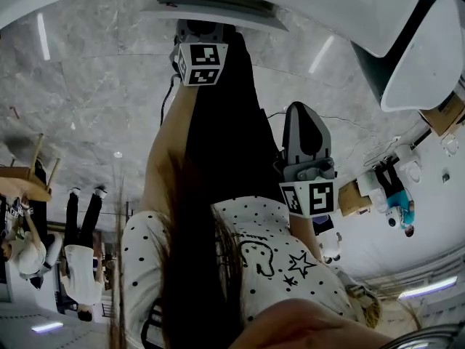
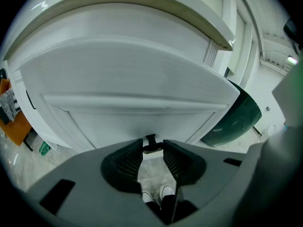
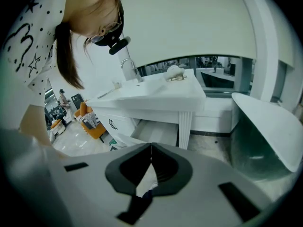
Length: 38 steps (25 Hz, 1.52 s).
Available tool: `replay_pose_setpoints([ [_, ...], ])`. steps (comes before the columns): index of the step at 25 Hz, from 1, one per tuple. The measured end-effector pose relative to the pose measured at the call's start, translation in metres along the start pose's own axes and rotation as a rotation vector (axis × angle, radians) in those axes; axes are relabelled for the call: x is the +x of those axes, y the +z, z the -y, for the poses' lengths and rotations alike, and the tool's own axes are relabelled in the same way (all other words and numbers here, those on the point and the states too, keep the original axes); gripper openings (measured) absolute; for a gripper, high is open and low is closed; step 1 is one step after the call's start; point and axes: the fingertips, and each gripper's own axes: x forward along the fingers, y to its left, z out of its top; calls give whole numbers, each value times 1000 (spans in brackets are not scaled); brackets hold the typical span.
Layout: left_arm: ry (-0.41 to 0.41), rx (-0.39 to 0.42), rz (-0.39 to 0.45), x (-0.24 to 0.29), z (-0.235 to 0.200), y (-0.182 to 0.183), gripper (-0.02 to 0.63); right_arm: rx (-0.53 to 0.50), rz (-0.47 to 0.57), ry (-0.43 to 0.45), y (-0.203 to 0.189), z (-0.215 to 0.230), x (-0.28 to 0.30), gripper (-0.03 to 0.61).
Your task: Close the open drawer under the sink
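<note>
Currently, approach step: the drawer is seen pulled out under the sink, just left of a fluted leg, and not yet pushed.

Left claw: released, jaws set apart, with a small dark handle at the tips. No clamp on it is evident.

Right claw: clenched, nothing held.

Next move, as judged: the drawer front is to be met squarely and pressed straight in.

Drawer: white, shallow, plain; no contents are seen.

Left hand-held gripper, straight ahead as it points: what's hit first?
Likely the small black handle on the white drawer front, right at the tips of the left hand-held gripper; whether they touch is unclear.
</note>
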Motion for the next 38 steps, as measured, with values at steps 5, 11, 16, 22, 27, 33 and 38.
replay_pose_setpoints([
  [5,2,-2,19,16,-6,21,137,18,8,-9,7,4,0,12],
  [11,3,-1,71,42,-15,61,137,29,14,-27,10,11,-1,12],
  [16,10,-5,87,55,-18,83,137,37,19,-36,16,15,-4,12],
  [22,21,-8,80,64,-24,91,137,40,19,-48,17,18,-3,12],
  [27,11,-7,78,63,-23,94,137,36,18,-43,18,16,-1,12],
  [33,-31,-24,130,65,-20,94,138,26,15,-24,17,11,4,12],
  [38,-66,-64,82,42,-21,76,138,17,49,-4,30,2,5,12],
])
